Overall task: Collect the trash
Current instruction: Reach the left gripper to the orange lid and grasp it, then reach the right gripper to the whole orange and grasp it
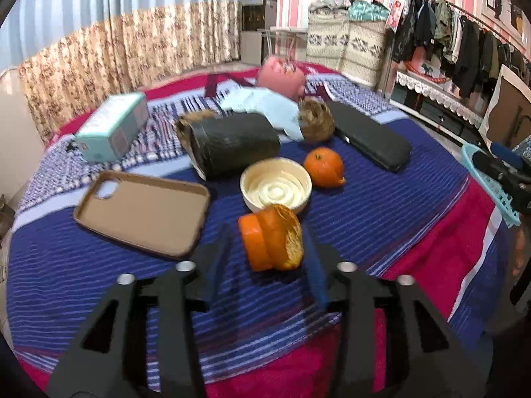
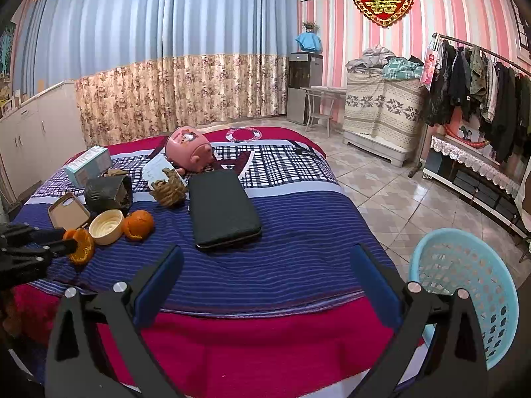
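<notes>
An orange peel (image 1: 270, 238) lies on the blue striped bed cover (image 1: 381, 205), right between the fingers of my left gripper (image 1: 267, 242), which is open around it without closing. It also shows in the right wrist view (image 2: 81, 245) with the left gripper (image 2: 63, 242) at it. A second orange peel (image 1: 323, 166) (image 2: 138, 224) lies beside a cream bowl (image 1: 275, 190) (image 2: 106, 226). My right gripper (image 2: 265, 282) is open and empty above the bed's near edge. A light blue basket (image 2: 471, 285) (image 1: 488, 182) stands off the bed to the right.
On the bed lie a tan phone case (image 1: 142, 212), a dark crumpled bag (image 1: 232, 146), a teal box (image 1: 113, 126), a black flat case (image 1: 371, 134) (image 2: 222, 209), a brown hairy clump (image 1: 317, 119), a pink piggy bank (image 2: 187, 149). A clothes rack (image 2: 481, 83) stands right.
</notes>
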Demonstrator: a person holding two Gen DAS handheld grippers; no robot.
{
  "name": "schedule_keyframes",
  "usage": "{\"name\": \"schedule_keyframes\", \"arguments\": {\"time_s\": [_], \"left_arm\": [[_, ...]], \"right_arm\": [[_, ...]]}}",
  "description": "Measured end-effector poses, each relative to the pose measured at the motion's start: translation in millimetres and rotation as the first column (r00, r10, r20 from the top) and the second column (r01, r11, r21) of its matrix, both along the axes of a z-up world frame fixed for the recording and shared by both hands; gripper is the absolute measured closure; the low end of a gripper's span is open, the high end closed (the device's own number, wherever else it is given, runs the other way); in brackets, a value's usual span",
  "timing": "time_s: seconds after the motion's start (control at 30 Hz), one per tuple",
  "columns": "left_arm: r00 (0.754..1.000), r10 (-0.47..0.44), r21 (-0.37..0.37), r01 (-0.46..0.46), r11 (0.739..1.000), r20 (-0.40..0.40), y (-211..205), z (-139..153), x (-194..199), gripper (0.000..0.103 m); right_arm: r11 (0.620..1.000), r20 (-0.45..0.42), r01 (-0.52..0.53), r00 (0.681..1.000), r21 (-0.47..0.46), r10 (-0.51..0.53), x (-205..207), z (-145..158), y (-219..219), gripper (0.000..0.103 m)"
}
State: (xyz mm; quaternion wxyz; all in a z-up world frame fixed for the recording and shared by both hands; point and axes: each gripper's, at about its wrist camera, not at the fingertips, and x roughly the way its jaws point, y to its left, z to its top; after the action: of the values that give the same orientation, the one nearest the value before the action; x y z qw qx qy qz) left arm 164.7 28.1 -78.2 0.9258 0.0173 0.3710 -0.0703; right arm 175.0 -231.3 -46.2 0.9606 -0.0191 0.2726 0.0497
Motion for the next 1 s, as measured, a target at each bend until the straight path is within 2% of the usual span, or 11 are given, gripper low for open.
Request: {"name": "schedule_keyframes", "arguments": {"time_s": [0.07, 0.17, 0.23, 0.33, 0.47, 0.63, 0.8, 1.0], "left_arm": [[0.999, 0.022, 0.024, -0.022, 0.999, 0.024, 3, 7, -4, 0.052], [1.0, 0.014, 0.03, -0.014, 0.999, 0.007, 5, 7, -4, 0.054], [1.0, 0.014, 0.044, -0.013, 0.999, -0.015, 4, 3, -1, 0.072], [0.999, -0.003, 0.015, 0.003, 1.0, -0.049, 5, -4, 1, 0.089], [1.0, 0.014, 0.017, -0.014, 1.0, -0.018, 6, -2, -1, 0.091], [0.999, 0.021, 0.028, -0.022, 0.999, 0.033, 18, 15, -10, 0.091], [0.993, 0.102, 0.047, -0.105, 0.993, 0.057, 43, 20, -11, 0.091], [0.978, 0.19, 0.044, -0.195, 0.98, 0.088, 75, 22, -10, 0.091]], "right_arm": [[1.0, 0.001, -0.001, 1.0, 0.001, 0.001, 0, 0, 0, 0.005], [1.0, 0.0, -0.003, 1.0, -0.001, 0.003, 0, 0, 0, 0.005], [1.0, 0.0, -0.003, 1.0, -0.005, 0.003, 1, 0, 0, 0.005], [1.0, -0.002, 0.0, 1.0, 0.001, 0.0, 1, 0, -1, 0.005], [1.0, -0.004, -0.002, 1.0, 0.006, 0.002, 1, 0, 0, 0.005], [1.0, -0.009, -0.014, 1.0, -0.003, 0.014, 3, -3, 7, 0.005], [0.999, -0.011, -0.04, 0.999, 0.01, 0.04, 8, -5, 22, 0.005], [0.992, -0.032, -0.124, 0.992, 0.006, 0.124, 27, -11, 66, 0.005]]}}
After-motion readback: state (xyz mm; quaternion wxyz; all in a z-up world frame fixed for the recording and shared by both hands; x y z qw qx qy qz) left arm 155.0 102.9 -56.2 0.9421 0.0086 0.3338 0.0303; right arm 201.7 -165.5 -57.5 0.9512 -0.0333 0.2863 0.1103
